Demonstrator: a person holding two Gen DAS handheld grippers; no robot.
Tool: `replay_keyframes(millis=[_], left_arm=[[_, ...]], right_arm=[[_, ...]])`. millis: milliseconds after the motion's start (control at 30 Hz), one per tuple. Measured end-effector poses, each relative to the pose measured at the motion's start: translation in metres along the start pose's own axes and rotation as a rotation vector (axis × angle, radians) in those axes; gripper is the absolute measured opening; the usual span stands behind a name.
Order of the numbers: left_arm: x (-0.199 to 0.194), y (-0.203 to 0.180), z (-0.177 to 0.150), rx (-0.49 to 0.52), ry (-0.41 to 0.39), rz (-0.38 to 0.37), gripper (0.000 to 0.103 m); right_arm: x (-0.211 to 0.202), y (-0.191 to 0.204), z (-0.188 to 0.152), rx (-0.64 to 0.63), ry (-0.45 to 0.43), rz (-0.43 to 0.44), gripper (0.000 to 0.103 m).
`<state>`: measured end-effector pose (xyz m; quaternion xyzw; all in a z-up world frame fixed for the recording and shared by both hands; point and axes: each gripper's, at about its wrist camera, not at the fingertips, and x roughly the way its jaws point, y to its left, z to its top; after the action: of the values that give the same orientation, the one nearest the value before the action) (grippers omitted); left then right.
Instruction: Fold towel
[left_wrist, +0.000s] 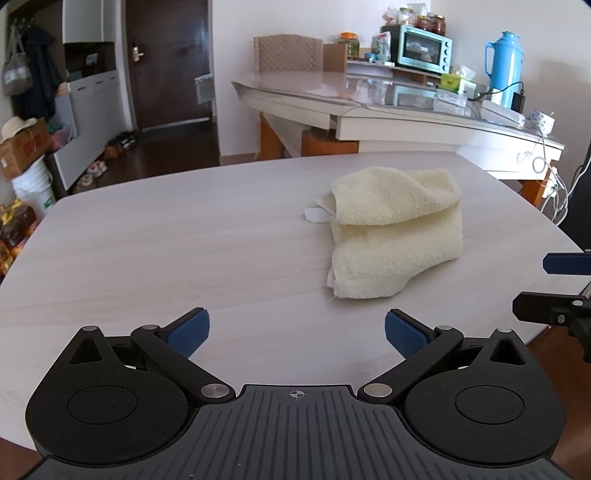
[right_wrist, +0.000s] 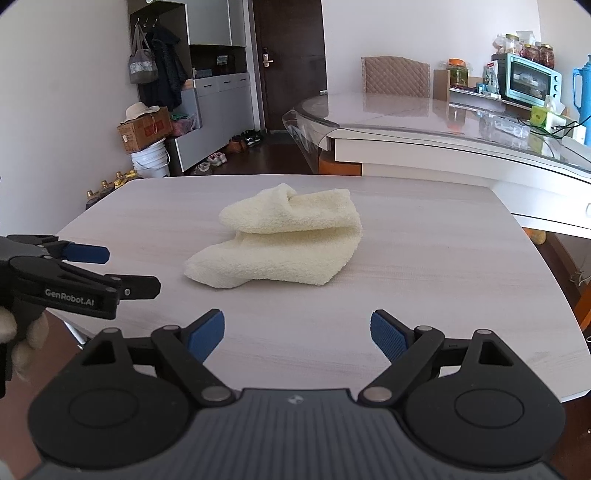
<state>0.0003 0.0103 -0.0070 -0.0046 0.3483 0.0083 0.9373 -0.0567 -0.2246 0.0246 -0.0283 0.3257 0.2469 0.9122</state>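
A cream terry towel (left_wrist: 395, 229) lies crumpled in a loose heap on the pale wood table (left_wrist: 166, 236), with a white label sticking out at its left side. It also shows in the right wrist view (right_wrist: 284, 243). My left gripper (left_wrist: 297, 332) is open and empty, just short of the towel's near edge. My right gripper (right_wrist: 297, 334) is open and empty, a little back from the towel. Each gripper shows at the edge of the other's view: the right one (left_wrist: 554, 288) and the left one (right_wrist: 122, 271).
The table (right_wrist: 424, 295) ends close on the right and at the far side. Behind it stands a glass-topped dining table (left_wrist: 332, 92) with a teal oven (left_wrist: 424, 48) and a blue thermos (left_wrist: 504, 62). Boxes and a bucket (right_wrist: 149, 157) stand on the floor at left.
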Motion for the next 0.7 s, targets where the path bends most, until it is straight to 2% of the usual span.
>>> replay_keyframes(millis=[700], left_arm=[[-0.002, 0.012, -0.003, -0.014, -0.004, 0.011, 0.103]], right_arm=[[0.007, 0.007, 0.004, -0.02, 0.022, -0.015, 0.088]])
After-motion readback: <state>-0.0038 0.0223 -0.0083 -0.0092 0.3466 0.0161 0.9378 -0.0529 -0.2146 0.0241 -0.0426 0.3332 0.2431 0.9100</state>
